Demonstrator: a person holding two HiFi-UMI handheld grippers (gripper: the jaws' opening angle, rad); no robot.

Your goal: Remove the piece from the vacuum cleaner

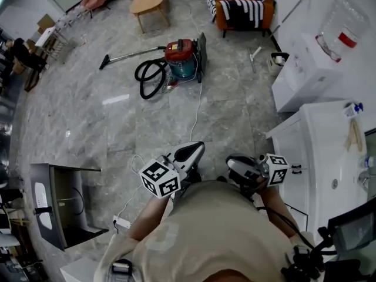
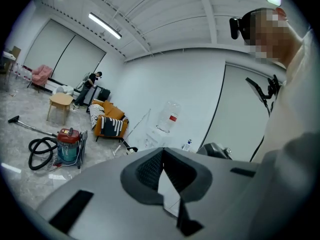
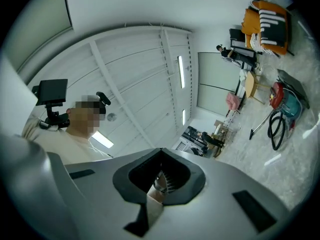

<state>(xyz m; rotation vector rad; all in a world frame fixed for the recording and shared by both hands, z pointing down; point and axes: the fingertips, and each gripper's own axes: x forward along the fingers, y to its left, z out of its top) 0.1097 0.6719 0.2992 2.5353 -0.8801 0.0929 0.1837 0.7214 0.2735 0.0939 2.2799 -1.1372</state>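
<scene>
The red-topped vacuum cleaner (image 1: 181, 59) stands on the grey floor (image 1: 88, 116), its black hose (image 1: 150, 78) coiled just beside it. Well short of the vacuum cleaner, the left gripper (image 1: 195, 149) and right gripper (image 1: 234, 163) are both closed, holding nothing

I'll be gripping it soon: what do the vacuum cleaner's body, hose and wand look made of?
Vacuum cleaner: red lid over teal drum, smooth with slight sheen; probably plastic, though the drum could be painted metal. Hose: black, lying in a loop, so flexible plastic or rubber. Wand: straight, pale, shiny; likely metal tube.
</scene>
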